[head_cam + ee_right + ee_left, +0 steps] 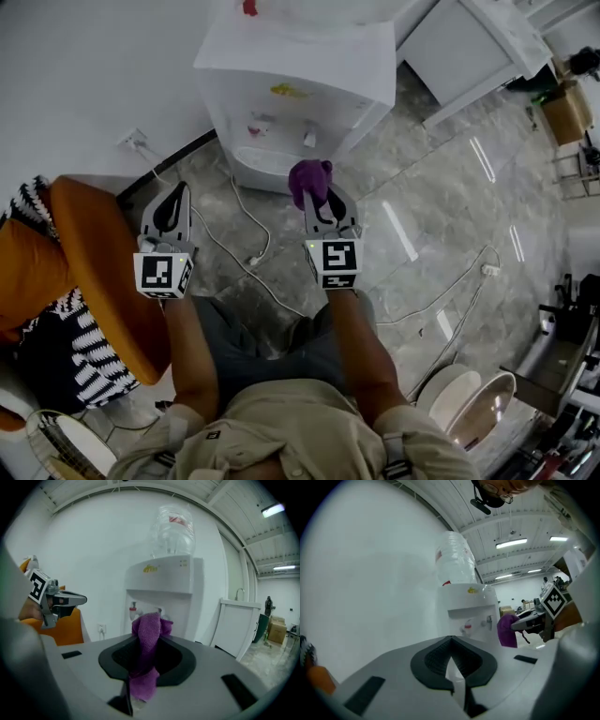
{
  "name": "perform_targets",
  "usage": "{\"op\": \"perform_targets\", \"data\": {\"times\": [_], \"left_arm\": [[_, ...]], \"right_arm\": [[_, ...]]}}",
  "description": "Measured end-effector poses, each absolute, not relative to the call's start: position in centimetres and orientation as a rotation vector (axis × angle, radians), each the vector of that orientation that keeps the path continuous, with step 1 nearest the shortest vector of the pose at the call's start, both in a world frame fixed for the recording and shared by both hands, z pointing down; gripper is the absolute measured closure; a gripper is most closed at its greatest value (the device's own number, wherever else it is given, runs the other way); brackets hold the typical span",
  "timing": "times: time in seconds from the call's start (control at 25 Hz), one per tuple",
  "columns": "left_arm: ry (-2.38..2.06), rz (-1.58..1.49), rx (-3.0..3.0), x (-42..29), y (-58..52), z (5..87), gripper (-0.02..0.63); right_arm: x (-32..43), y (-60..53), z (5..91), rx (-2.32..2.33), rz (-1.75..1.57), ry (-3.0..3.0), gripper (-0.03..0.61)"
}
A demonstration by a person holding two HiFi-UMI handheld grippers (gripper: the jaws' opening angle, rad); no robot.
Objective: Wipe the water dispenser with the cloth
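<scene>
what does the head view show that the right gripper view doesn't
Only the head view: the person's forearms, the cables trailing over the floor, and the bowls at lower right. Only the right gripper view: the water bottle in full, a tap and a ceiling light. Both: the water dispenser, the purple cloth clamped in the right gripper, the left gripper and the orange chair.
</scene>
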State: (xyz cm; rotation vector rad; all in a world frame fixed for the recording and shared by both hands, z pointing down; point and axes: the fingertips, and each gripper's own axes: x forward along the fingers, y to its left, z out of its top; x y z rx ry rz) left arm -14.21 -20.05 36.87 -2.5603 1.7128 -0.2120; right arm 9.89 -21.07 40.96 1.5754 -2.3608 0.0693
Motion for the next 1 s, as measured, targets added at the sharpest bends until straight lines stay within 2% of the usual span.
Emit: {"op": "perform_targets", "data": {"times": [0.28, 0.6, 1.0], "left_arm": [[1.594, -0.180, -2.541, -12.6, -22.3, 44.0, 0.598], [1.627, -0.192, -2.590, -15.1, -22.1, 51.2, 0.598], [1.624, -0.137, -2.636, -15.3, -21.7, 52.6, 0.598]], "right_arm": [[9.0, -23.4, 50.1, 1.646, 0.015, -2.345, 0.483], [8.7, -26.6, 57.5, 1.788, -0.026, -2.244, 0.483], [-3.1, -28.6, 58.5, 1.530, -0.172, -2.339, 0.483]]}}
